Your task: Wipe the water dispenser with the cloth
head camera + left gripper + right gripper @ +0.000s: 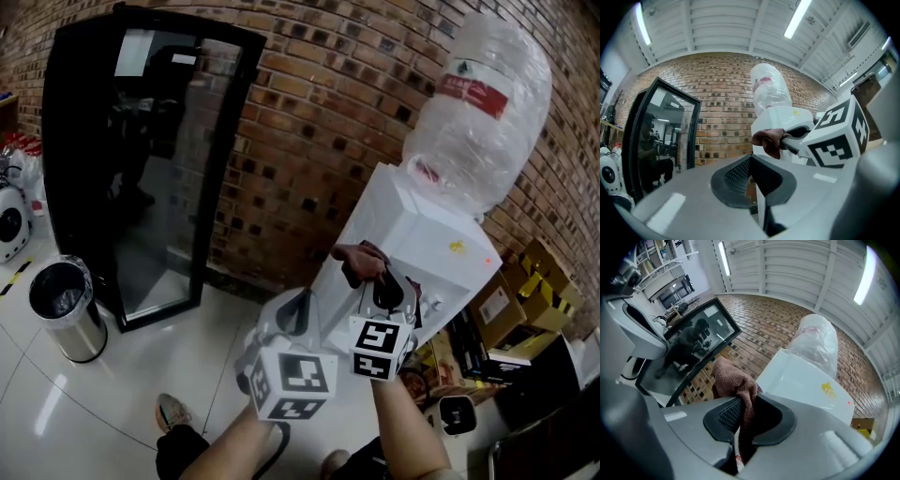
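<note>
Your right hand-held gripper point(744, 411) has its jaws closed down on the brownish-red cloth point(733, 378). The cloth is pinched between the pads, with a bunched lump sticking out past the tips. The head view shows the cloth held up at the upper front of the white water dispenser point(412, 225), near its left edge. It's very close to the panel, but I can't tell if it actually touches.

Your left hand-held gripper point(751, 173) has its jaws together at the tips with nothing between them. It sits lower and to the left of the right one, just beside it, and points towards the dispenser without reaching it.

The dispenser stands on the floor against the brick wall point(309, 112). The big bottle point(483, 103) on top is wrapped in clear plastic, and there's a small yellow mark and a red light on the top face.

A black glass-door cabinet point(141, 159) leans at the wall further left, with a steel bin point(66, 309) on the white tiled floor point(141, 384) in front of it. Cardboard boxes point(525, 281) are stacked to the right of the dispenser.
</note>
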A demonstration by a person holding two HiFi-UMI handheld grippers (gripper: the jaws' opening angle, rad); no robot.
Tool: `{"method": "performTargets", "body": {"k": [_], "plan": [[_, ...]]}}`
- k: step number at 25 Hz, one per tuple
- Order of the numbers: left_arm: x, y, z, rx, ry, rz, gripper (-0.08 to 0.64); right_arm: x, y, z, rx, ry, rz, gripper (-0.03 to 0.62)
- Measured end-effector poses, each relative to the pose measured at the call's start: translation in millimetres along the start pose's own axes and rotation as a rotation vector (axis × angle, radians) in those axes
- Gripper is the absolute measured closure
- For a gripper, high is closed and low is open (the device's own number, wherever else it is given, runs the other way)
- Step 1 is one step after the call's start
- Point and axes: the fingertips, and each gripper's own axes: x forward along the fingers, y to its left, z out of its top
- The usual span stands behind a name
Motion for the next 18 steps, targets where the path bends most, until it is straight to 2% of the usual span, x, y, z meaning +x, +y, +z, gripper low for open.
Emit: {"method": "performTargets", "body": {"k": [9, 18], "plan": [[5.3, -12.6, -14.7, 0.041, 0.041, -0.025, 0.56, -3.8, 27.2, -30.5, 0.049, 0.028, 0.036, 0.528], [17.1, -42.0, -32.8, 0.103, 0.091, -0.073, 0.56, -8.0, 44.9, -76.1, 0.157, 0.019, 0.074, 0.528]]}}
